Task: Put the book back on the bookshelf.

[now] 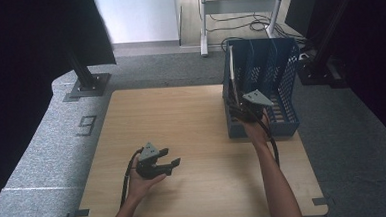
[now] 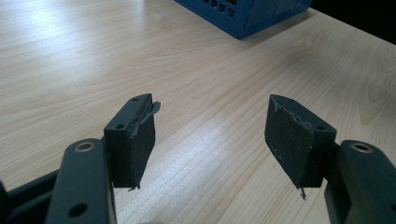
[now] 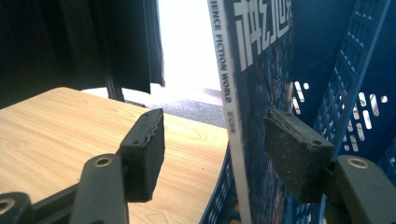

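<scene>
High view: the wooden tabletop (image 1: 198,153) carries a blue perforated file rack (image 1: 274,74) at its far right corner. A thin magazine (image 1: 232,79) stands upright in the rack's leftmost slot. The right tongs (image 1: 237,107) sit at the near left end of the rack, held by the right hand (image 1: 254,128), with the grey three-cornered plate on top. The left tongs (image 1: 168,162) are held by the left hand (image 1: 141,184) above the near left area of the tabletop, well apart from the rack, jaws spread and pointing right.

Left gripper view: the left tongs (image 2: 210,135) are open, with bare tabletop (image 2: 93,60) visible between the two black pads. Nothing is held. A corner of the blue rack (image 2: 243,14) lies far ahead.

Right gripper view: the right tongs (image 3: 212,149) are open. The magazine (image 3: 261,93) stands upright between the pads, its white spine reading "SCIENCE FICTION WORLD" in part. The right-hand pad lies against or just beside the cover; contact cannot be confirmed. The left-hand pad stands apart from the spine. The rack's perforated wall (image 3: 359,93) rises behind the magazine.
</scene>
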A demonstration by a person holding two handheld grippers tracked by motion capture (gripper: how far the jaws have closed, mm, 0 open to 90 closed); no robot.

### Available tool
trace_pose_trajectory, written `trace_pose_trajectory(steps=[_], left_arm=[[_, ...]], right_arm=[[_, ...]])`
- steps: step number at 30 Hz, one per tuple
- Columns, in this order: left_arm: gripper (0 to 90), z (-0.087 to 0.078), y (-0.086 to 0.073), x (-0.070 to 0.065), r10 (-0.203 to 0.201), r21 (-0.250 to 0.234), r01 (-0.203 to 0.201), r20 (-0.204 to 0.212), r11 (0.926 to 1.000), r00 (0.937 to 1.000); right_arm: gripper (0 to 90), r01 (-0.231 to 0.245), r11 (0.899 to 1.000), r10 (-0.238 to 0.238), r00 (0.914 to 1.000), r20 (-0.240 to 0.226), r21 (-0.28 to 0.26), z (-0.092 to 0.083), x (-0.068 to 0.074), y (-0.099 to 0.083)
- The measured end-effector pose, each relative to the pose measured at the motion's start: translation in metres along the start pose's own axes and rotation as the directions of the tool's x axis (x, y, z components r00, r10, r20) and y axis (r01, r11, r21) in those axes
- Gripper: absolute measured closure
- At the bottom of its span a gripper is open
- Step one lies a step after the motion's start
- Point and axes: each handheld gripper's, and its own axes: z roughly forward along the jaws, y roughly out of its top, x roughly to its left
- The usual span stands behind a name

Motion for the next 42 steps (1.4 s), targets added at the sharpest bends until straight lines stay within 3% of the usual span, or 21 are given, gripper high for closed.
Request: trace_pose_trajectory(steps=[4,10,24,33,42], left_arm=[[33.8,0.0,0.0,0.0,0.002,0.002,-0.002,0.0,1.0,1.0],[33.8,0.0,0.0,-0.001,0.003,0.003,-0.003,-0.001,1.0,1.0],[33.7,0.002,-0.001,0.0,0.004,0.011,-0.004,-0.004,0.9999,1.0],[33.7,0.003,-0.002,0.0,0.004,0.017,-0.004,-0.006,0.9998,1.0],[33.7,0.004,-0.003,0.001,0.0,0.024,0.0,-0.007,0.9997,1.0]], right_arm=[[38.2,-0.011,1.0,0.011,0.9999,-0.008,0.028,-0.008,0.001,-0.006],[39.3,-0.023,1.0,0.024,0.9993,-0.028,0.019,-0.025,0.003,-0.018],[39.4,-0.04,0.998,0.044,0.9964,-0.073,0.054,-0.061,0.009,-0.048],[39.3,-0.021,0.997,0.029,0.9936,-0.109,0.068,-0.084,0.019,-0.069],[38.5,-0.002,0.992,0.017,0.9918,-0.126,0.123,-0.103,0.023,-0.094]])
